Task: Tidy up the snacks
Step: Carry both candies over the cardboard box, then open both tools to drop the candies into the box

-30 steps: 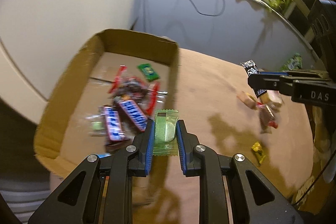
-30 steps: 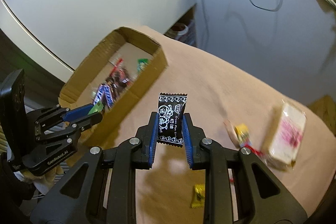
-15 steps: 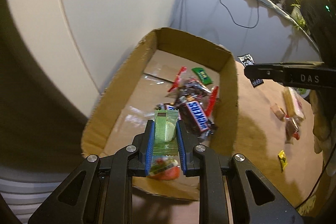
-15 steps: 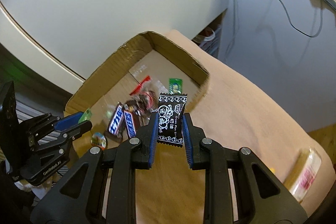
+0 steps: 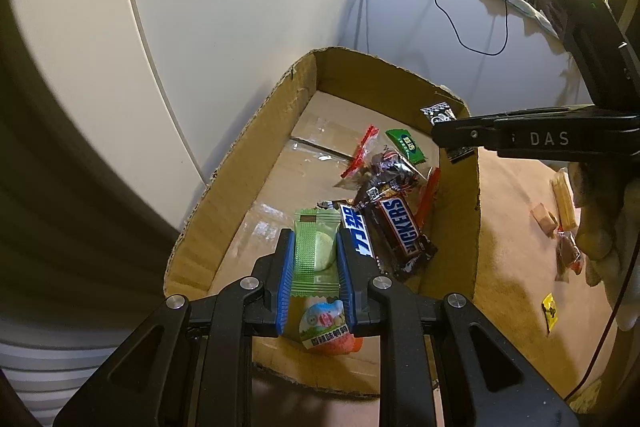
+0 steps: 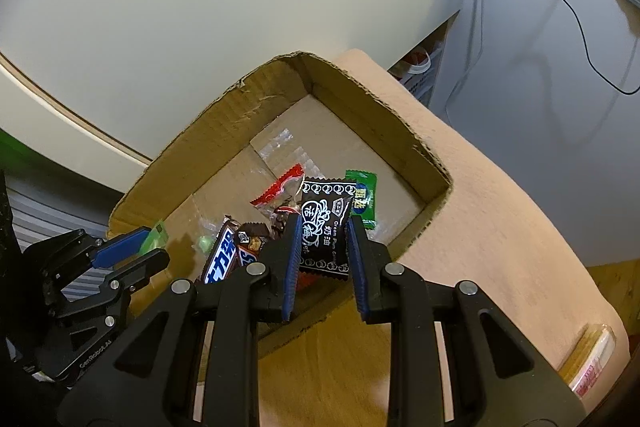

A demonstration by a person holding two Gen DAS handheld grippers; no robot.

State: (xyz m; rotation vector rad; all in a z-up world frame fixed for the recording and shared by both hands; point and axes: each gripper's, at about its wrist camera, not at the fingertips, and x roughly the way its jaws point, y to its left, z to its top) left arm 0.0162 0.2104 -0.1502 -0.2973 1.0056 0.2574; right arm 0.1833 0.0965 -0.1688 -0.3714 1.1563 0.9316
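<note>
Cardboard box point(image 5: 256, 163), open-topped and shallow, fills the centre of both wrist views, standing on a tan cloth-covered surface point(image 6: 500, 211), and a loose heap of wrapped snacks already lies on its floor, among them a brown Snickers bar point(image 5: 400, 231) and a small dark green candy point(image 5: 405, 146). At the lower centre of the left wrist view, the left gripper point(image 5: 316, 263) has its blue pads pressed tight against the sides of a pale green wrapped sweet point(image 5: 314, 251), held over the box's near end. In the right wrist view the right gripper point(image 6: 324, 247) is likewise closed hard on a black sachet printed with white characters point(image 6: 326, 227), poised above the heap near the box wall in the lower right. More sweets wait on the cloth at the right edge of the left view, including a small yellow packet point(image 5: 550, 311). Both pieces look ready to be let go. The chief risk, as I judge it, lies with the black sachet: it hangs close to the wall, so a release made too near the rim could tip it out onto the cloth. Light wrappers may also cling to a pad and drop askew, and the two grippers, working over one small box, could knock each other.
</note>
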